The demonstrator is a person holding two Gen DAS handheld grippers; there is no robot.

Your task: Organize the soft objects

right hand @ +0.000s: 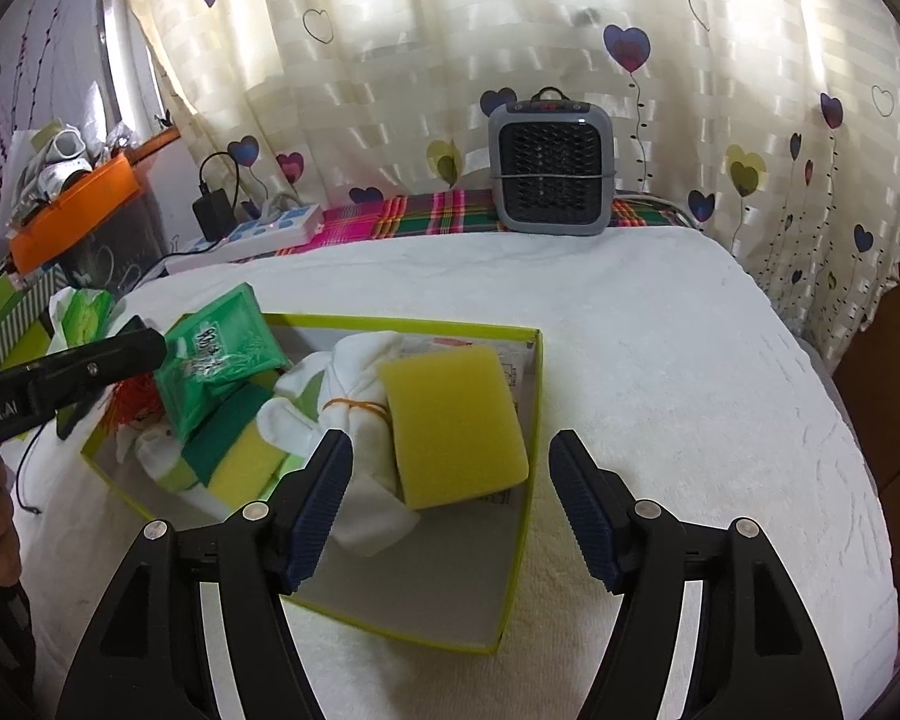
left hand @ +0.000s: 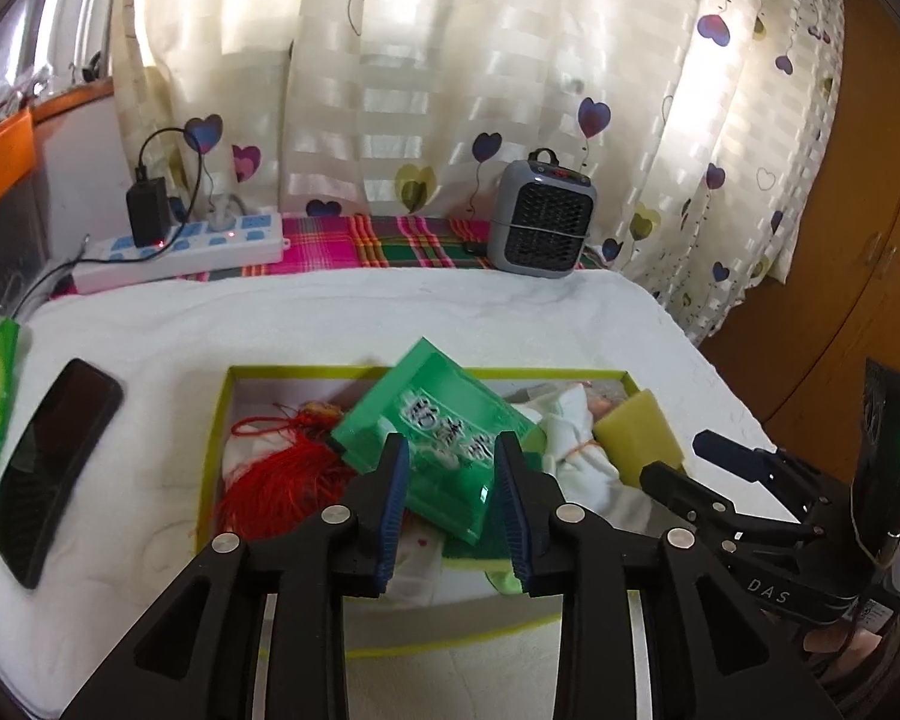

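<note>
With both the left claw (left hand: 450, 504) and right claw (right hand: 450, 504) open and empty, your withdrawal could snag and topple the green packet (left hand: 435, 438) perched tilted in the box (left hand: 216, 420).

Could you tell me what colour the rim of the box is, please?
Yellow-green; the box rim shows best in the right wrist view.

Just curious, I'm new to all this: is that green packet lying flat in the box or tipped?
Tipped. The green packet leans slantwise on the red tassel and sponge, one corner poking above the box rim.
</note>
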